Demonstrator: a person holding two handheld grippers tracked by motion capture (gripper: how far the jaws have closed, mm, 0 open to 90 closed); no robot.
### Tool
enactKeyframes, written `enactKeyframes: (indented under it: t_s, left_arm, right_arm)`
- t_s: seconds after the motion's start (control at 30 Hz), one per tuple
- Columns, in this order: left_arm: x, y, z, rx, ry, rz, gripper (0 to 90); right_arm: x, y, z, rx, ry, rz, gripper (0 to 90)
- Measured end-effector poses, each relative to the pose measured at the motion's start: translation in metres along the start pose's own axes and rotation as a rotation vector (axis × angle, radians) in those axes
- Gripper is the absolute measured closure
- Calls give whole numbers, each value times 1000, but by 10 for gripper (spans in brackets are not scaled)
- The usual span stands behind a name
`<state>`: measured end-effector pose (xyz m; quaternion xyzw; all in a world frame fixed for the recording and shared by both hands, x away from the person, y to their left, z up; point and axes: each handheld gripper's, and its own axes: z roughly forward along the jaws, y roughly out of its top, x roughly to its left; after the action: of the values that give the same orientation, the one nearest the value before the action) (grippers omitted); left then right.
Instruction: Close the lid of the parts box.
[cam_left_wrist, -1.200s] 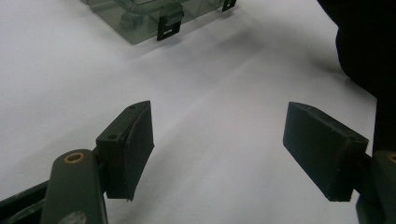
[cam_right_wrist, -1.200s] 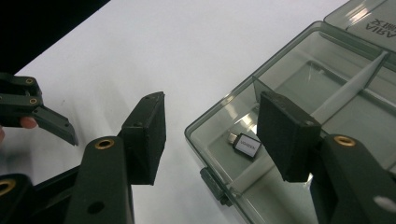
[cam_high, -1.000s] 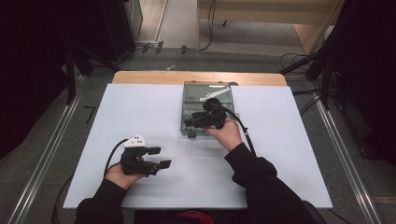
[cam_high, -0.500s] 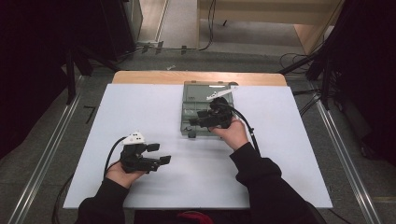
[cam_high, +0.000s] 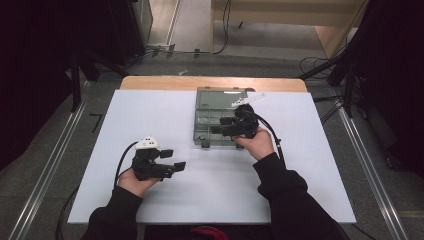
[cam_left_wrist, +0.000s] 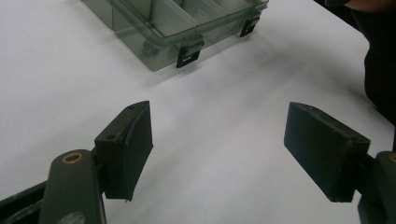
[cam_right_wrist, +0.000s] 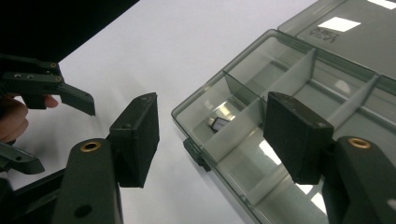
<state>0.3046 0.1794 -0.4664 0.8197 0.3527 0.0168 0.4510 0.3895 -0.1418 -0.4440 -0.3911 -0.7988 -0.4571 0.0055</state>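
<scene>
Right gripper now over the near corner of the open compartment box

White table (cam_high: 150, 115) largest; on it the grey clear box (cam_high: 220, 117), lid flung back beyond the right gripper (cam_high: 226, 129). That gripper has advanced from the box's near edge to above its front compartments since a second ago, jaws spread, holding nothing. A small metal piece (cam_right_wrist: 217, 122) lies in the corner compartment just ahead between its jaws: likely the pick target. Left gripper (cam_high: 175, 160) unchanged, jaws spread, empty, box well ahead of it
</scene>
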Motion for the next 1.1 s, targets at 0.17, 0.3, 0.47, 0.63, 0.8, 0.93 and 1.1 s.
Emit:
enactKeyframes:
  t_s: [0.17,0.3,0.47,0.63,0.8,0.93,1.1]
  left_arm:
    - [2,4,5,11,13,-11,237]
    - [2,10,8,5,15,-9,237]
    - [3,16,15,3,37,-12,237]
    - [7,20,19,1,33,-13,237]
    - [10,24,22,-8,35,-21,238]
    - [12,29,26,-18,41,-25,238]
    - [14,38,31,-35,44,-24,238]
  right_arm:
    - [-4,-4,-6,-4,-12,16,333]
    - [-6,-7,-9,7,-26,15,303]
    - [-9,-10,-15,1,-37,31,301]
    - [-14,-12,-23,-18,-50,39,302]
    - [-17,-14,-26,-19,-76,42,302]
    - [-19,-15,-29,-21,-95,47,302]
    - [-25,-16,-31,-19,-111,60,302]
